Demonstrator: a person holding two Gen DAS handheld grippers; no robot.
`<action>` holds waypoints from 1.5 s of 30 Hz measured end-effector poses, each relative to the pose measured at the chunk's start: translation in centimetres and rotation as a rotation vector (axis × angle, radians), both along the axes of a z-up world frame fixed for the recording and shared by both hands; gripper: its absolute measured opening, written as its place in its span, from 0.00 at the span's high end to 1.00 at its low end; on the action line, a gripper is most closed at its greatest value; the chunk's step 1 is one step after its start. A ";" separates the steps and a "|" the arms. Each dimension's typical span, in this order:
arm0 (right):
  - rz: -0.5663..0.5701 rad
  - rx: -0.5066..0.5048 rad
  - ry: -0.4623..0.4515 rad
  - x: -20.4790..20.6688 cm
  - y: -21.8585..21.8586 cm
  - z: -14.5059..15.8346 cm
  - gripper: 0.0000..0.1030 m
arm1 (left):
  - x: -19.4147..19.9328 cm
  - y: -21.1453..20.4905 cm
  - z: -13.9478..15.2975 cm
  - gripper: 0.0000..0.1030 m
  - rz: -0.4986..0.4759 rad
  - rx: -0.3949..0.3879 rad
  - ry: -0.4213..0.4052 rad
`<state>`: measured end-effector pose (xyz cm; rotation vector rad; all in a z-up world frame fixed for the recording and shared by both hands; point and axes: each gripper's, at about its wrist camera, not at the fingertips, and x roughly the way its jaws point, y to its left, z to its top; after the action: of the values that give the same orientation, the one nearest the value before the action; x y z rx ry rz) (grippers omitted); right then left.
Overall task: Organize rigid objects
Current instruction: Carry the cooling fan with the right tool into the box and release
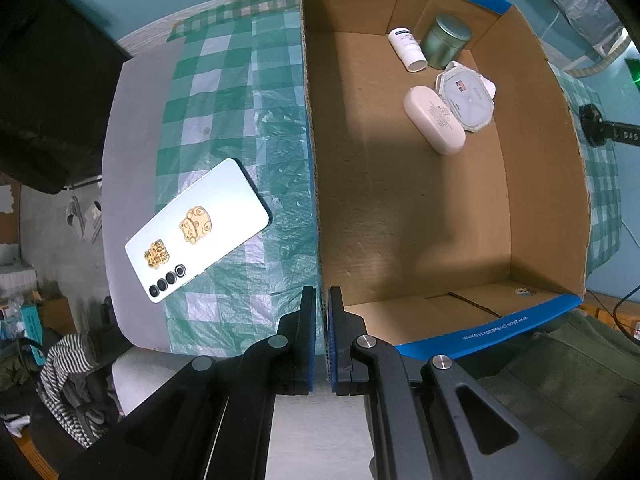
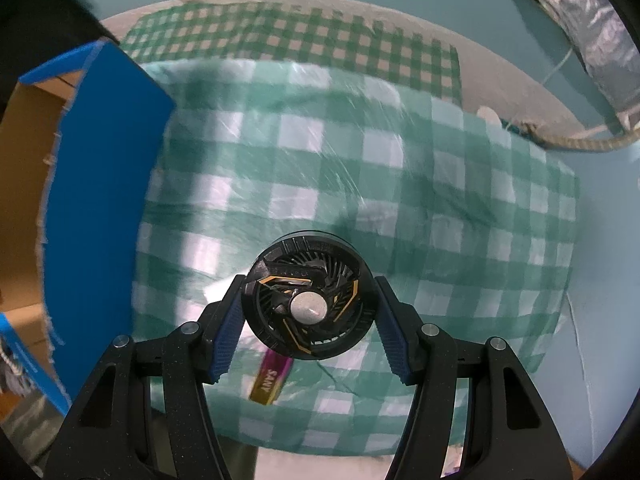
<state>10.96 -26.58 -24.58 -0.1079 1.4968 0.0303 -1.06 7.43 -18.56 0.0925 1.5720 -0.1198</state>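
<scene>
A lived-in home room. A green checked tablecloth (image 1: 224,120) under clear plastic covers the table, slippers (image 1: 84,216) sit on the floor, and striped clothing (image 1: 68,376) lies heaped beside stacked household boxes (image 1: 24,312).

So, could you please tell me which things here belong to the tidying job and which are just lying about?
Job: cardboard box, fan in right gripper, phone, tin, white case, left gripper clamping box wall.
Lying about: checked cloth, striped clothing, slippers.

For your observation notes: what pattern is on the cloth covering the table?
Green-and-white checks on the cloth, clearest in the right wrist view.
</scene>
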 end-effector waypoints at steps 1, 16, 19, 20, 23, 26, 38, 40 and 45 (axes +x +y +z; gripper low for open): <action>0.005 0.003 -0.007 0.0 0.3 0.4 0.40 | 0.0 0.0 0.0 0.95 -0.001 0.000 -0.001; 0.178 0.045 -0.080 1.8 6.5 5.4 0.40 | 0.0 0.0 0.0 0.95 -0.002 -0.003 -0.003; 0.211 0.050 -0.089 1.8 7.9 6.1 0.40 | 0.0 0.0 0.0 0.95 -0.001 -0.004 -0.003; 0.226 0.052 -0.092 1.9 8.4 6.3 0.40 | 0.0 0.0 0.0 0.95 -0.001 -0.004 -0.003; 0.262 0.054 -0.097 2.0 9.8 6.5 0.40 | -0.1 0.0 0.0 0.95 -0.001 -0.004 -0.003; 0.297 0.056 -0.099 2.0 11.2 6.6 0.40 | -0.1 0.0 0.0 0.95 -0.001 -0.004 -0.003; 0.443 0.065 -0.091 1.7 17.1 6.2 0.40 | -0.2 0.2 0.1 0.95 0.003 -0.005 -0.005; 0.460 0.065 -0.087 1.7 17.7 5.9 0.40 | -0.2 0.2 0.2 0.95 0.003 -0.006 -0.005; 0.503 0.064 -0.069 1.5 19.1 5.1 0.40 | -0.2 0.2 0.2 0.95 0.003 -0.005 -0.005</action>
<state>12.46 -7.44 -19.44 -0.4276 1.3665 0.4738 -1.27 7.63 -18.40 0.0858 1.5665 -0.1209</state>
